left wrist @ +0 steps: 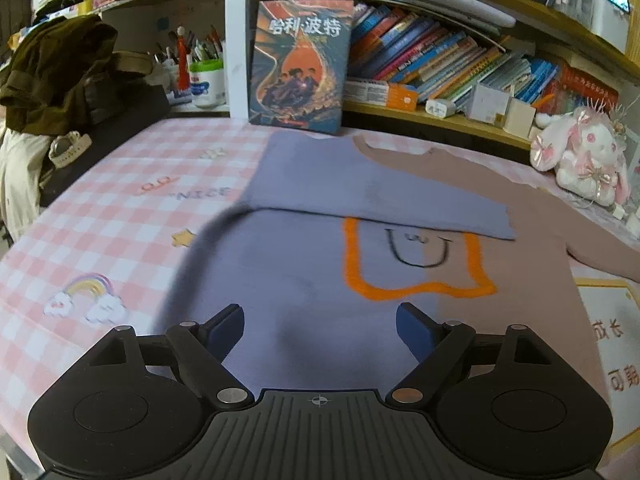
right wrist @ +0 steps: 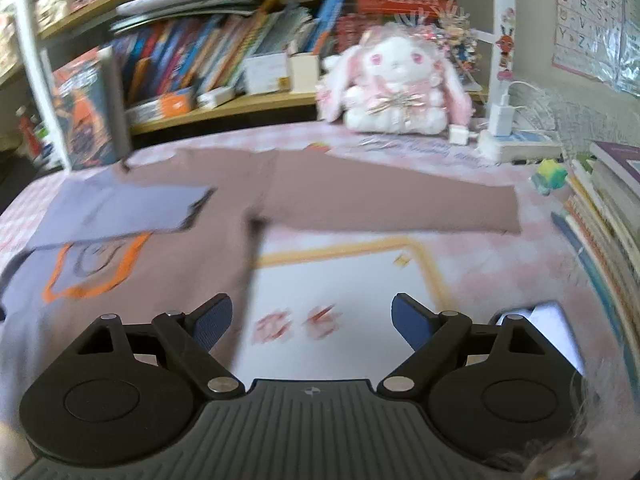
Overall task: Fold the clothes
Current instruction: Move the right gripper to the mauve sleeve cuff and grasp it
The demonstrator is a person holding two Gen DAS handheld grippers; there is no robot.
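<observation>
A two-tone sweater [left wrist: 304,280], purple-blue on one half and brown on the other, lies flat on the pink checked tablecloth [left wrist: 100,216]. It has an orange outlined face print [left wrist: 416,264]. Its purple sleeve [left wrist: 360,188] is folded across the chest. The brown sleeve [right wrist: 392,196] lies stretched out to the right. My left gripper [left wrist: 320,332] is open and empty above the sweater's lower purple part. My right gripper [right wrist: 312,320] is open and empty, just right of the sweater's brown side edge [right wrist: 248,280], above a white mat [right wrist: 344,280].
A book [left wrist: 300,64] stands upright at the table's back against shelves of books [left wrist: 440,56]. A plush rabbit [right wrist: 396,84] and charger plugs [right wrist: 500,120] sit at the back right. Stacked books [right wrist: 608,208] line the right edge. Dark clothes [left wrist: 60,76] pile at the left.
</observation>
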